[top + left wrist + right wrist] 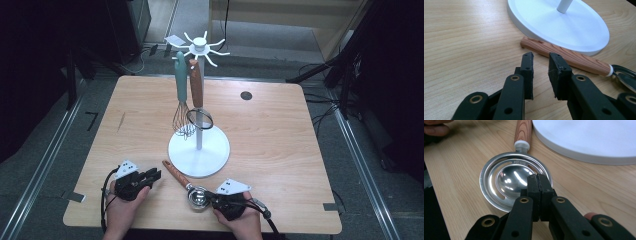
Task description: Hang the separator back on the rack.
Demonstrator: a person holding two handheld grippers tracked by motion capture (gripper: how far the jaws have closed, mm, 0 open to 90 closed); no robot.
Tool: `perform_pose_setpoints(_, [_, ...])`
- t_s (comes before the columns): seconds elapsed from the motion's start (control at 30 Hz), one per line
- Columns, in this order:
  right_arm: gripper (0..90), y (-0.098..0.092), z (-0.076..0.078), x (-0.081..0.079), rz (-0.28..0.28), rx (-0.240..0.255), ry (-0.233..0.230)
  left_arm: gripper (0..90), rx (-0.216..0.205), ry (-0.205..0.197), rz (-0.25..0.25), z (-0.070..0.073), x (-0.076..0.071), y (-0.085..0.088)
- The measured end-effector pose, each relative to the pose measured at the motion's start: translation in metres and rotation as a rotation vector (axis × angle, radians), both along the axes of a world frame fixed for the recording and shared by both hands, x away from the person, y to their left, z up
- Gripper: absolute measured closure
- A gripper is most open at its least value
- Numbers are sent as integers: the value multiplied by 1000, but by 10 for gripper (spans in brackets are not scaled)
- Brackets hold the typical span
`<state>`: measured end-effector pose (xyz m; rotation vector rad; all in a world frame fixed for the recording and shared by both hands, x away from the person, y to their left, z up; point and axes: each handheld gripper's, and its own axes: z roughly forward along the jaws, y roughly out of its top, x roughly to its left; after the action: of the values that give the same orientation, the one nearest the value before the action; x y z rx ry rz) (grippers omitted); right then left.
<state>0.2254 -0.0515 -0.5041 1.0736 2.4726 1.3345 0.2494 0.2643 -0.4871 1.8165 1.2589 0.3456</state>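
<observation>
An egg separator with a wood-grain handle (pixel 176 175) and a steel bowl (pixel 197 197) lies flat on the table, in front of the white stand. My right gripper (pixel 538 177) is shut. Its joined tips sit over the near rim of the separator's bowl (pixel 506 180), and I see nothing pinched between the pads. It comes in from the right (pixel 210 199). My left gripper (pixel 541 58) is open by a narrow gap with nothing in it. Its tips are just short of the handle's free end (pixel 564 56) and to the left of that end (pixel 155 175).
The white stand's round base (pixel 215 150) sits mid-table with its post and hook arms (pixel 200 46). A teal-handled whisk (pixel 180 75) and a brown-handled strainer (pixel 199 118) hang from it. A dark round spot (pixel 246 95) marks the far tabletop. The front table edge runs close behind both hands.
</observation>
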Motion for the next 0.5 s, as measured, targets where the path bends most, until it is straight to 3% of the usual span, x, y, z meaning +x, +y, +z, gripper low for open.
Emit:
perform_pose_setpoints(0.17, [900, -12, 0, -2, 4, -18, -24, 738, -1, 6, -5, -1, 1, -2])
perform_pose_setpoints(0.23, [881, -19, 0, -2, -6, -15, -27, 815, -9, 20, -14, -2, 2, -3])
perform_pose_setpoints(0.37, [873, -35, -1, 1, -38, -19, -25, 874, -16, 41, -22, -3, 5, -6])
perform_pose_setpoints(0.5, [873, -46, -1, 3, -57, -19, -23, 880, -21, 44, -28, -4, 6, -9])
